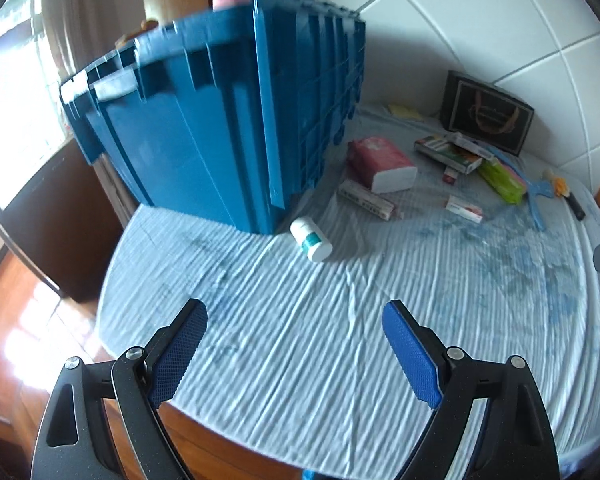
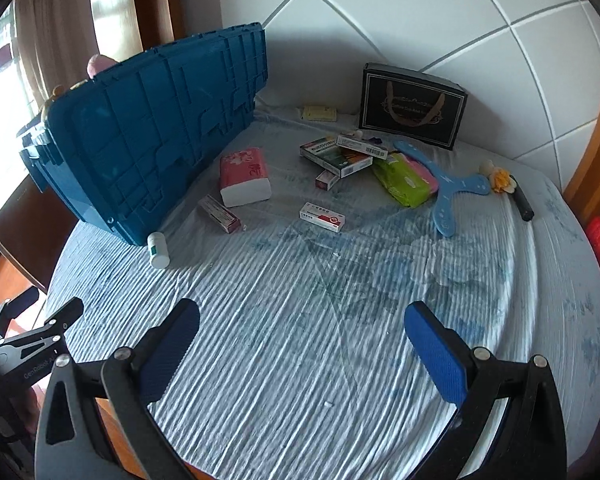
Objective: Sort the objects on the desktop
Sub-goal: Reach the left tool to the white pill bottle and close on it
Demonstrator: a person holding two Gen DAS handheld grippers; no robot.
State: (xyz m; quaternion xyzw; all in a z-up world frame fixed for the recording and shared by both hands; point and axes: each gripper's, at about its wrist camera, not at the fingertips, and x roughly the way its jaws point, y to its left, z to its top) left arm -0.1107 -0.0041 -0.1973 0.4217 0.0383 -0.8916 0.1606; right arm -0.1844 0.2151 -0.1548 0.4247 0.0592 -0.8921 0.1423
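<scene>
A round table (image 2: 300, 360) draped in a wrinkled pale-blue striped cloth is filling both views, backed by a white padded wall. A big blue plastic crate (image 1: 204, 128) (image 2: 148, 128) is standing at the table's far left, with something pink peeking over its rim. A black gift box (image 2: 412, 106) (image 1: 486, 118) printed with a handbag outline is leaning against the wall at the back.

The smaller clutter is lying between crate and box. A pink-wrapped tissue pack (image 2: 245, 178) (image 1: 382, 164) is sitting just beside the crate. A green wipes packet (image 2: 400, 184) (image 1: 502, 182) is lying near a blue boomerang-shaped toy (image 2: 448, 196), which is touching it at one arm. A loose heap of medicine cartons (image 2: 340, 154) (image 1: 452, 152) is resting behind the packet. A single red-and-white carton (image 2: 323, 217) (image 1: 465, 209) is lying apart in the middle, and a long maroon-striped carton (image 2: 219, 208) (image 1: 366, 199) is lying in front of the tissues. A white pill bottle (image 1: 311, 239) (image 2: 158, 249) with a teal label is lying on its side at the crate's near corner. A yellow-centred artificial flower (image 2: 500, 179) is sitting at the right edge.

The left gripper (image 1: 296, 344) is hovering over bare cloth, jaws spread wide and holding nothing. The right gripper (image 2: 302, 344) is hanging likewise, released and empty.
</scene>
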